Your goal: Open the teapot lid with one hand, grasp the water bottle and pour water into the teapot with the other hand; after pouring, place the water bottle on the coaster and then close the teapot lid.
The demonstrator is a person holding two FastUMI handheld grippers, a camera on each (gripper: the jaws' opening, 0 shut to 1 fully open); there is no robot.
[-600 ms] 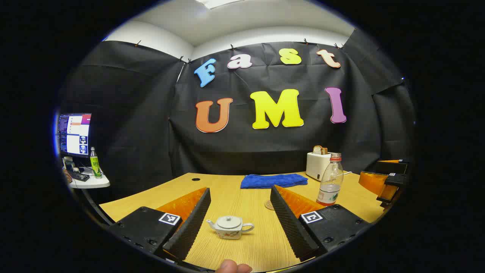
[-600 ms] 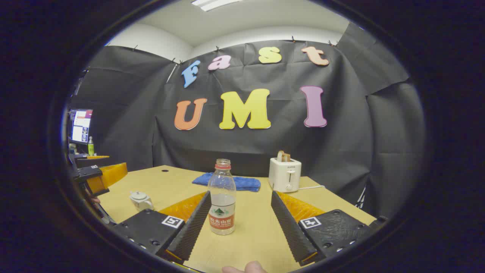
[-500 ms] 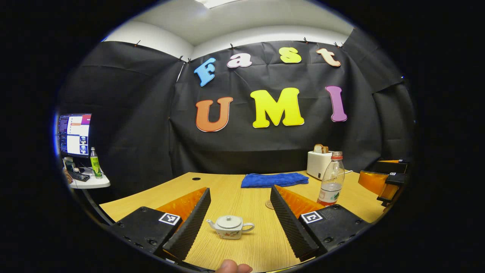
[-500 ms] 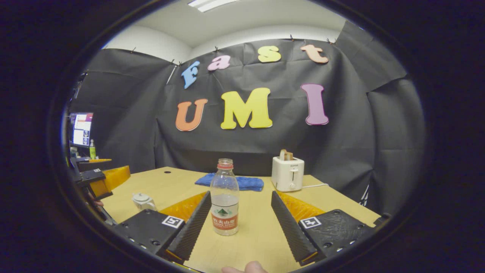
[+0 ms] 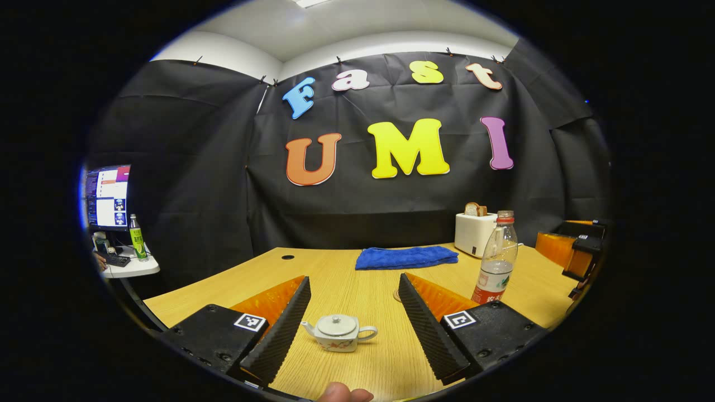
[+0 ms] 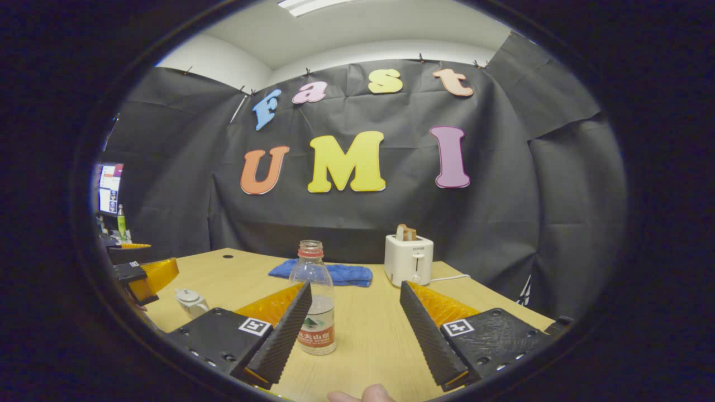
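We are holding the left gripper (image 5: 353, 329) with its fingers spread wide, and the teapot (image 5: 338, 333) is sitting lid-on upon the bench (image 5: 335, 279) between them, untouched. Our right gripper (image 6: 353, 329) is gaping too, the water bottle (image 6: 314, 298) standing upright just beside its left finger. A coaster (image 5: 396, 295) is peeking out behind the left gripper's right finger.

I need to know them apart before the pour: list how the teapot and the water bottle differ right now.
The teapot is squat, opaque and white with a spout and side handle; the water bottle is tall, clear and slim with a labelled waist. The teapot's lid is on; the water bottle's neck looks uncapped. The teapot sits ahead of the left tool, the bottle ahead of the right tool. Both stand upright on the wooden table, ungrasped.
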